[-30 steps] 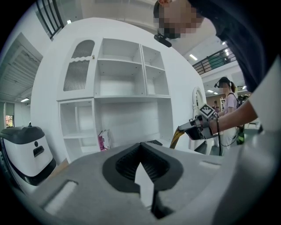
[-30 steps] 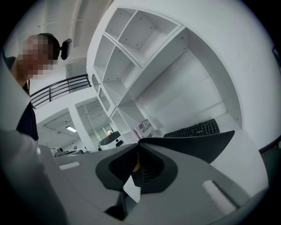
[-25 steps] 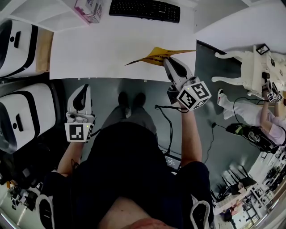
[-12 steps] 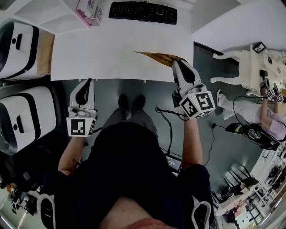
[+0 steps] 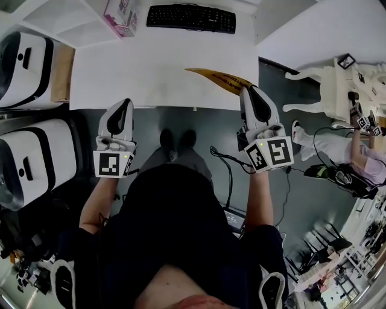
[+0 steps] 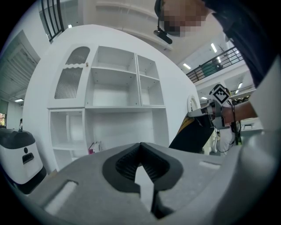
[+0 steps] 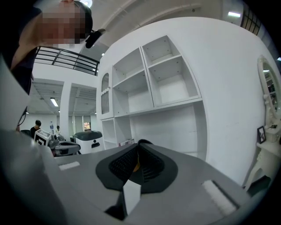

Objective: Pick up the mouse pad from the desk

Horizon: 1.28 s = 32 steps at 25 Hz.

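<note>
Grip on the thin, flexible mouse pad (image 5: 218, 77), yellow with dark print on one face and black on the other: right tool (image 5: 246, 89), jaws pressed together on one edge of it. Shows in the right gripper view as a sliver of yellow and black caught between the ribbed pads. Hangs tilted at the front right corner of the white rectangular bench (image 5: 151, 66), with its far end reaching in over the bench's front edge. Appears in the left gripper view as a dark sheet with a yellow rim, drooping under the right tool and clear of the bench top.

Left tool (image 5: 122, 107): just off the bench's front edge towards the left end, over the dark floor. Jaws closed on each other, nothing between the pads.

Black computer keyboard (image 5: 190, 17): flat along the bench's back edge, right of centre, well apart from the mouse pad. Pink-and-white cardboard box (image 5: 120, 12): at the bench's back left corner. Two white rounded machines (image 5: 21, 57) with black panels: on the floor left of the bench. White open shelf unit (image 6: 114, 96): upright behind the bench.
</note>
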Tool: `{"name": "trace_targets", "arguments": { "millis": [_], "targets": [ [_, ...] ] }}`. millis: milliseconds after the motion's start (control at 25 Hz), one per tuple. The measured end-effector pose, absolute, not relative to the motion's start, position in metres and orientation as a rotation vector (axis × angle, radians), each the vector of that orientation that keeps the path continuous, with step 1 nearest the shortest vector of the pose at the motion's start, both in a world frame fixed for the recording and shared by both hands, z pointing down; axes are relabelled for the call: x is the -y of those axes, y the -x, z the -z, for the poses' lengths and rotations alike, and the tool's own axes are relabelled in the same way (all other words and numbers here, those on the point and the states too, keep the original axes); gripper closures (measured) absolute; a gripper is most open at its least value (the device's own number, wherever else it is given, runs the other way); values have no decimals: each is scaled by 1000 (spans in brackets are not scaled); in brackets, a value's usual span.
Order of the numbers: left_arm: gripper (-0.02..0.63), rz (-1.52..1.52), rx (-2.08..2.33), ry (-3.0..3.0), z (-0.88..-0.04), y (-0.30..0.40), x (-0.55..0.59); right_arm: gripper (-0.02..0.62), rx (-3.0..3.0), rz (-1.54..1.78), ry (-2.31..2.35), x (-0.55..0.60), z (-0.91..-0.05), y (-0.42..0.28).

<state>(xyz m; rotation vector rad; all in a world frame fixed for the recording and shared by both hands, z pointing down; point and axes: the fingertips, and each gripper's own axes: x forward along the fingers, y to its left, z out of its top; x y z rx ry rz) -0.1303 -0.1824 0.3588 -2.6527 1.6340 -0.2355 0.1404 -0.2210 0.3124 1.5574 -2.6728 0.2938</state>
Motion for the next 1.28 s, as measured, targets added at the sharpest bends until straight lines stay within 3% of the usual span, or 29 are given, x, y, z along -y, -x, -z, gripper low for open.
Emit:
{"name": "trace_targets", "arguments": {
  "millis": [1280],
  "targets": [
    [606, 170, -1663, 2621, -318, 126, 168, 584, 2386, 12, -1824, 118, -276, -153]
  ]
}}
